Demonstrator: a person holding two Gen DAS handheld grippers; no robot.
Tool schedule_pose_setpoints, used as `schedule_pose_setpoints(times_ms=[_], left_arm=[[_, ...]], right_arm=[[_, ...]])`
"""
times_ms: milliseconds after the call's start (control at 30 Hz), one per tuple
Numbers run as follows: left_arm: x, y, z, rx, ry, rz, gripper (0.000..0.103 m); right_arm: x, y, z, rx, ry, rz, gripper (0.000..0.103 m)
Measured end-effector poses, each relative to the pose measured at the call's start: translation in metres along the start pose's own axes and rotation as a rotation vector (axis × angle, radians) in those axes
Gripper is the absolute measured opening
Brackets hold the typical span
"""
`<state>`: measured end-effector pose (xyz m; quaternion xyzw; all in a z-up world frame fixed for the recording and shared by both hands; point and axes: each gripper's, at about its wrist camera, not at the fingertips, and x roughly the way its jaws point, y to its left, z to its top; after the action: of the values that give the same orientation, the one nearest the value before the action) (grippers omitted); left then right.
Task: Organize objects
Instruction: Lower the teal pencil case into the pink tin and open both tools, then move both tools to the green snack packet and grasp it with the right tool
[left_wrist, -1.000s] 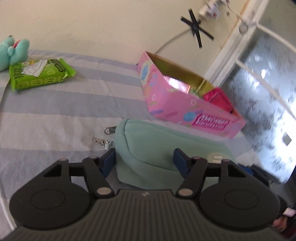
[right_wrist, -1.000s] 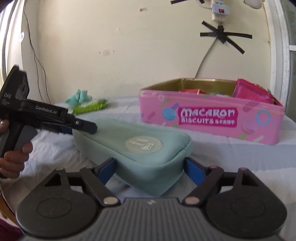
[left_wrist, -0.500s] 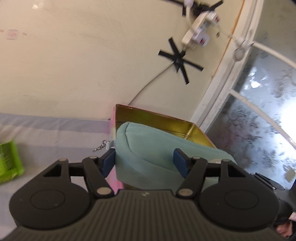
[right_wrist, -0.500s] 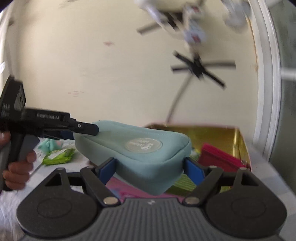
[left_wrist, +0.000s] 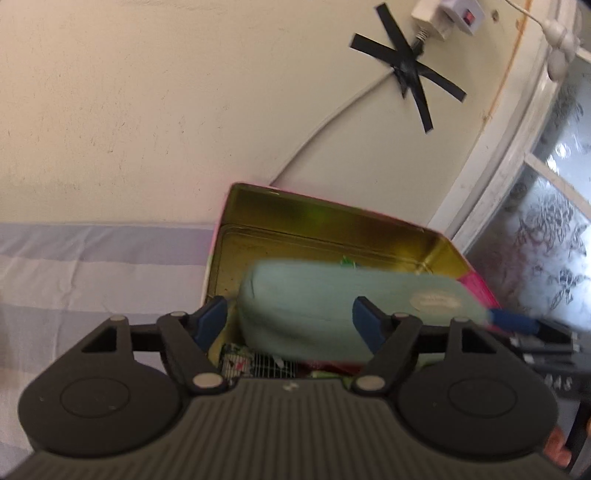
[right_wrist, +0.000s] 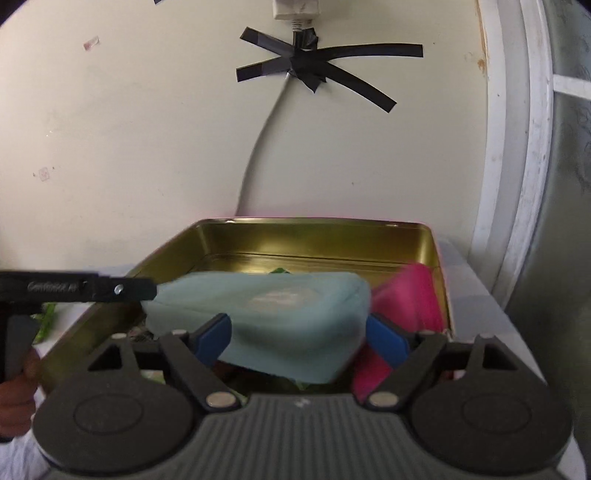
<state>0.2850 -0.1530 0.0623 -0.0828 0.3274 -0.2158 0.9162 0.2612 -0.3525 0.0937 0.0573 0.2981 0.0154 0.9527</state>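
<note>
**Pouch over tin**

Hovering teal pouch (right_wrist: 280, 314) over open gold-lined tin (right_wrist: 314, 236), beside pink pouch (right_wrist: 410, 295). Left tongs (left_wrist: 290, 319) spread apart, looking clear of pouch. Right tongs (right_wrist: 303, 332) straddling pouch end; grip unclear.

Mint-green zip pouch (right_wrist: 266, 314), motion-blurred, lies tilted inside the gold-lined tin (right_wrist: 314, 236).

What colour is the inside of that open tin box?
Shiny gold. The tin box shows its golden inner walls best in the right wrist view.
</note>
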Motion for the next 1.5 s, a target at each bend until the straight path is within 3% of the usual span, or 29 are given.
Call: schedule_pose_setpoints(times_ms=[333, 533, 667, 767, 900, 1033, 1500], left_arm=[[-0.062, -0.034, -0.040, 0.192, -0.071, -0.029, 0.077], [-0.099, -0.049, -0.071, 0.282, -0.107, 0.011, 0.077], [-0.115, -0.047, -0.086, 0.294, -0.104, 0.051, 0.077], [-0.125, -0.042, -0.097, 0.302, -0.104, 0.073, 0.077], [-0.135, -0.029, -0.110, 0.296, -0.096, 0.105, 0.077], [-0.140, -0.007, -0.120, 0.284, -0.078, 0.145, 0.078], [-0.156, 0.106, -0.143, 0.181, -0.004, 0.329, 0.081]], right_arm=[[-0.054, 0.013, -0.025, 0.037, -0.108, 0.043, 0.083], [-0.086, 0.024, -0.051, 0.079, -0.133, 0.021, 0.083], [-0.109, 0.033, -0.071, 0.109, -0.161, 0.000, 0.075], [-0.122, 0.036, -0.085, 0.157, -0.173, 0.006, 0.064], [-0.127, 0.042, -0.103, 0.229, -0.168, 0.010, 0.054], [-0.120, 0.059, -0.118, 0.246, -0.132, 0.037, 0.053], [-0.064, 0.163, -0.138, 0.043, 0.060, 0.168, 0.053]])
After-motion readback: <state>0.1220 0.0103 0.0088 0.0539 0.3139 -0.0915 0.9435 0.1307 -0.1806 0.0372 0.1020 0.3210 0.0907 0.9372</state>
